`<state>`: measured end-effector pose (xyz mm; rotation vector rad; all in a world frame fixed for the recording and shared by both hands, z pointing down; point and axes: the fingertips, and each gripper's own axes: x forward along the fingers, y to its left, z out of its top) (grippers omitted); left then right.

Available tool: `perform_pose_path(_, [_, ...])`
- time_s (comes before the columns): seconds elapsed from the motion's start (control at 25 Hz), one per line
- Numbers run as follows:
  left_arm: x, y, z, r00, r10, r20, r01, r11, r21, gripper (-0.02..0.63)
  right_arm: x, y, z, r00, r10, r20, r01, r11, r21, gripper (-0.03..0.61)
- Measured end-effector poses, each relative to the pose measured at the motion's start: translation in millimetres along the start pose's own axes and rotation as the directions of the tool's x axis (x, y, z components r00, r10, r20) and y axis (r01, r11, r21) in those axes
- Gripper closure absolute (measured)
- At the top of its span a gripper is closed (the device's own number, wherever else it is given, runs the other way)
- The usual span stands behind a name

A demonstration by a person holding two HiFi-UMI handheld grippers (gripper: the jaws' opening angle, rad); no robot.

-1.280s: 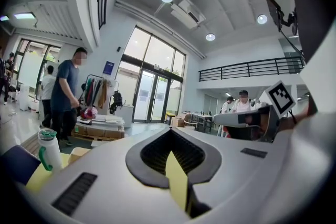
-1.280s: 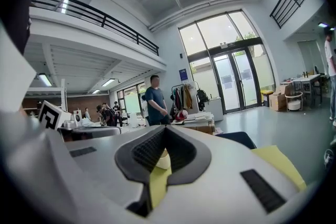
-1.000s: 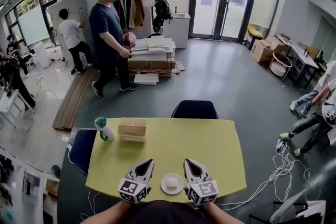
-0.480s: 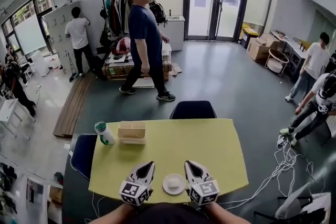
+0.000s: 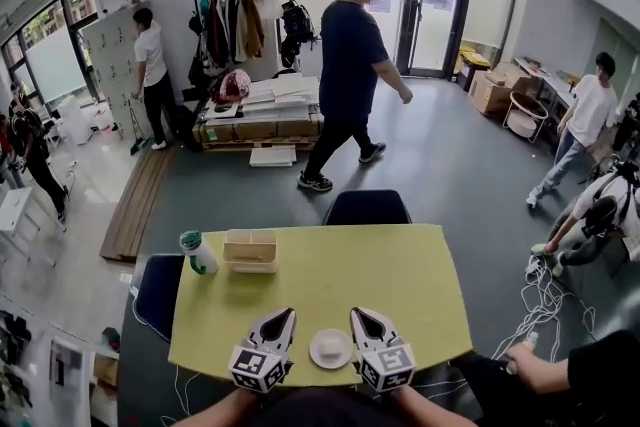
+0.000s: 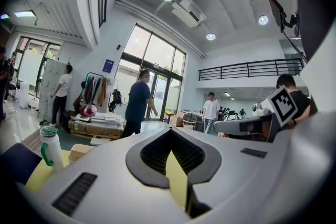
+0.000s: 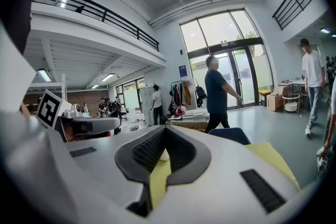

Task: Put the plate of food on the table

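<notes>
A small white plate (image 5: 330, 349) with a pale piece of food on it rests on the yellow table (image 5: 400, 285), near the front edge. My left gripper (image 5: 283, 314) lies just left of the plate and my right gripper (image 5: 358, 313) just right of it, both apart from the plate and pointing away from me. Each one's jaws meet at the tip with nothing between them. In the left gripper view the left gripper (image 6: 169, 131) shows only yellow table through the slit behind its tips. The right gripper (image 7: 164, 129) in the right gripper view looks the same. Neither gripper view shows the plate.
A green-capped bottle (image 5: 197, 250) and a tan open box (image 5: 251, 248) stand at the table's far left. Dark blue chairs sit at the far side (image 5: 369, 208) and the left side (image 5: 158, 285). Cables (image 5: 545, 300) trail on the floor at right, where a person's arm (image 5: 560, 370) reaches in.
Both grippers and the plate stay about where they were. The person in dark blue has walked rightward across the hall. A person's arm has come in at the lower right.
</notes>
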<state>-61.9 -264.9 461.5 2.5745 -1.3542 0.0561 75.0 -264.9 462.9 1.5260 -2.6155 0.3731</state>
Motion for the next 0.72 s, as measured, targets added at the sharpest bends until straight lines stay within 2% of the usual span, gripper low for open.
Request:
perform_pose_path(0.56, [4.6,1.1,-2.7,1.000,-0.008,-0.018,0.008,1.000,-0.006,0.604,1.4,-9.3,-0.1,1.000,-0.019,-0.011,0.019,1.000,0.002,0.568])
perform_pose_path(0.72, [-2.3,2.6,-8.6,1.000,-0.011,-0.016,0.011,1.000,0.000,0.604,1.0,-0.2,-5.6,1.000,-0.018,-0.005,0.018,1.000,-0.005,0.568])
